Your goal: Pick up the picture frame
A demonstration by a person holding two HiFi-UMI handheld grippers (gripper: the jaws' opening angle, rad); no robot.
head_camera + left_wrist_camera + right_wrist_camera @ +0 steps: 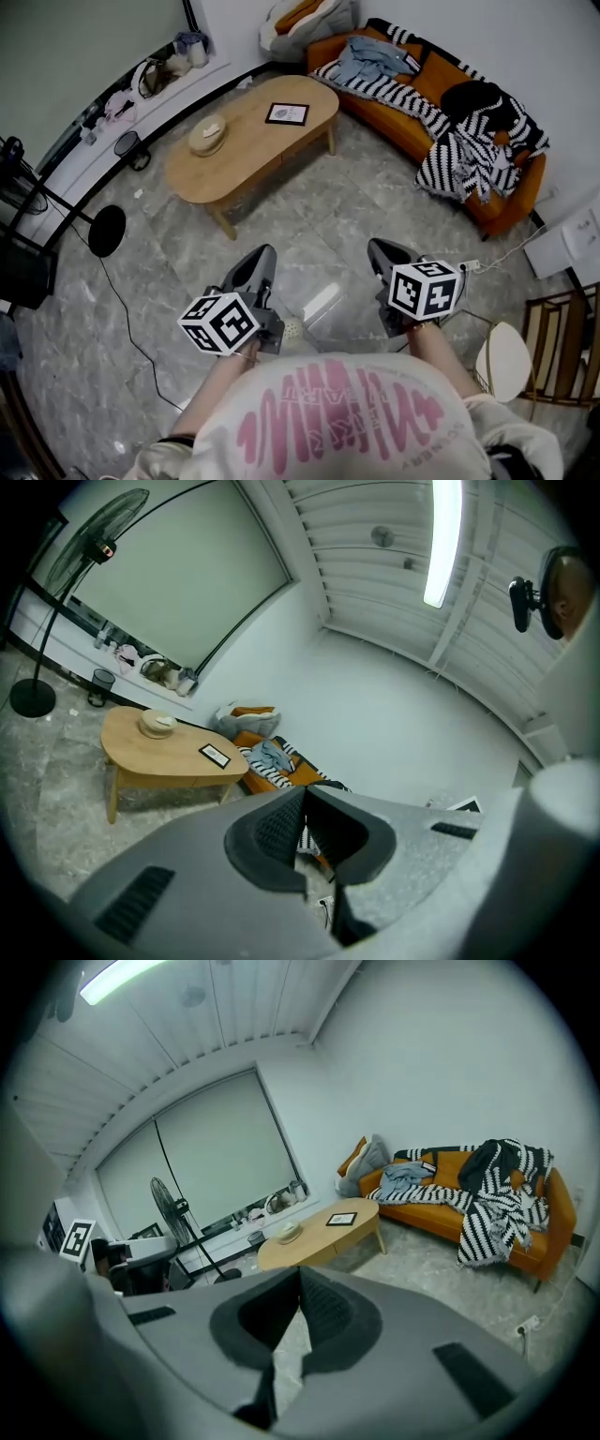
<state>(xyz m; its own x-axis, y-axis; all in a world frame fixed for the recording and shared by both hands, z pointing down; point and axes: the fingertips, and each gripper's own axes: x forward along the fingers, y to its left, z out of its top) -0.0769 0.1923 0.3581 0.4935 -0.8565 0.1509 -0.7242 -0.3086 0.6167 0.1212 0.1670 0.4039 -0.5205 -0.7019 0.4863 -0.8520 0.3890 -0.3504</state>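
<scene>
The picture frame (287, 113), black-edged with a white mat, lies flat near the right end of the oval wooden coffee table (246, 155). It also shows small on the table in the left gripper view (215, 755) and the right gripper view (341, 1219). My left gripper (262, 258) and right gripper (380, 251) are held close to my body, well short of the table. Both are shut with nothing between the jaws. In their own views the left gripper (304, 794) and the right gripper (298, 1277) meet at the tips.
A beige bowl (207, 133) sits on the table's left half. An orange sofa (441, 103) with striped blankets runs along the right wall. A standing fan base (106, 230) and cable lie at left. A white stool (503, 361) and wooden chair (562, 347) stand at right.
</scene>
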